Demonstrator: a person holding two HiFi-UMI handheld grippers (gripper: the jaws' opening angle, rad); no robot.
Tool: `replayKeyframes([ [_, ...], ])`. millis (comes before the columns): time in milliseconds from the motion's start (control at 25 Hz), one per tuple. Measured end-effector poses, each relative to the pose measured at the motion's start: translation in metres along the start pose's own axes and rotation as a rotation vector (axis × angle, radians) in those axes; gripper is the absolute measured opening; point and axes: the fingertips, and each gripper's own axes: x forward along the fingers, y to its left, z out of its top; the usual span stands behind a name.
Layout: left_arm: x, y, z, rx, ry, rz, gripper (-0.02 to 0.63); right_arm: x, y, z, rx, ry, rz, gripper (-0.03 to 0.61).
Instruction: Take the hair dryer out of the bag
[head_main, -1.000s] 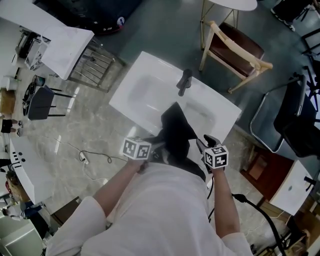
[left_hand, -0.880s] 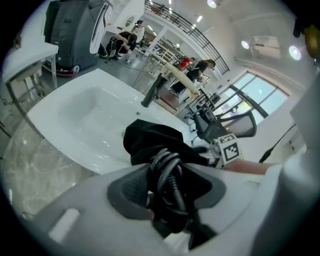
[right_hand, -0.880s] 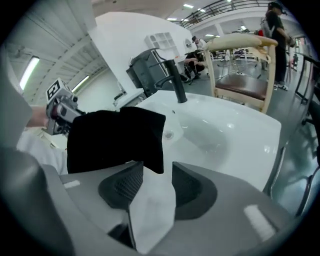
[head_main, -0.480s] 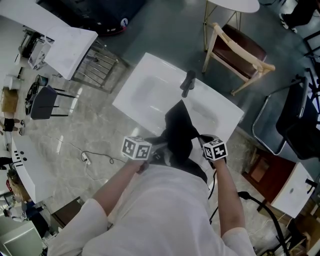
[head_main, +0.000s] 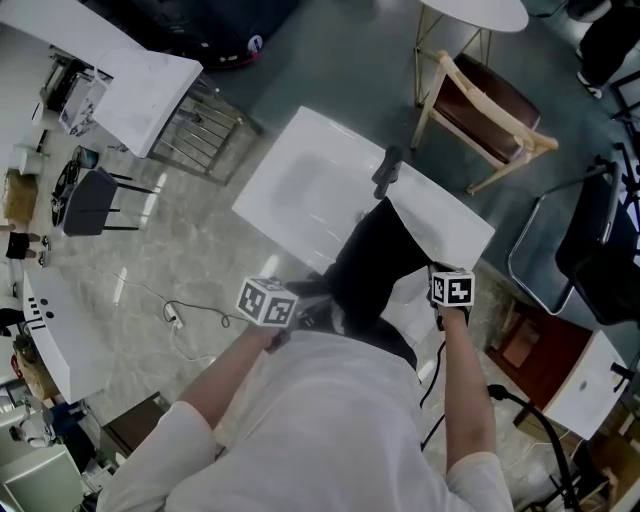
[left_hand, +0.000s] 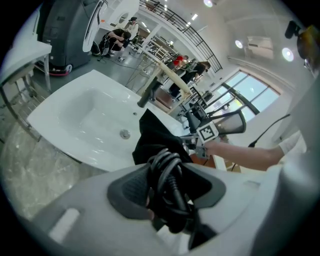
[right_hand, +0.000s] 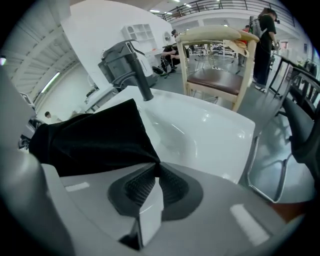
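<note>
At frame centre above the sink (head_main: 300, 190), left gripper (left_hand: 167, 162) clamps a coiled black cord (left_hand: 170, 187); right gripper (right_hand: 156, 172), jaws just closing, pinches the black bag (right_hand: 95, 140).

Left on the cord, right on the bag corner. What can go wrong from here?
1. The left gripper grips only the coiled cord; no dryer body shows, so pulling may uncoil the cord instead of freeing the dryer.
2. The right gripper has just been closing its jaws on a corner of the black bag; it may slip free.
3. Anything freed would drop into the sink.
</note>
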Motion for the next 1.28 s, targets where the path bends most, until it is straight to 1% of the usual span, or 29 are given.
replayKeyframes([
  [280, -0.032, 0.015, -0.012, -0.013, -0.006, -0.014, 0.189, 0.009, -0.021, -0.015, 0.059, 0.074, -0.089, 0.025],
  [440, -0.054, 0.024, -0.016, -0.026, -0.012, -0.016, 0.189, 0.011, -0.026, -0.017, 0.096, 0.092, -0.141, 0.025],
  [600, -0.076, 0.037, -0.016, -0.052, -0.041, -0.02, 0.189, 0.013, -0.027, -0.016, 0.117, 0.107, -0.178, 0.025],
  [760, -0.103, 0.053, -0.013, -0.072, -0.085, 0.001, 0.189, 0.013, -0.022, -0.015, 0.126, 0.126, -0.21, 0.025],
  [1040, -0.147, 0.077, 0.003, -0.11, -0.203, 0.009, 0.189, 0.01, 0.003, -0.023, 0.138, 0.152, -0.226, 0.037],
  [1160, -0.162, 0.083, 0.013, -0.092, -0.251, -0.007, 0.189, 0.006, 0.017, -0.023, 0.145, 0.143, -0.221, 0.049],
  [1280, -0.173, 0.086, 0.023, -0.074, -0.292, -0.036, 0.189, -0.004, 0.03, -0.021, 0.163, 0.124, -0.233, 0.083],
])
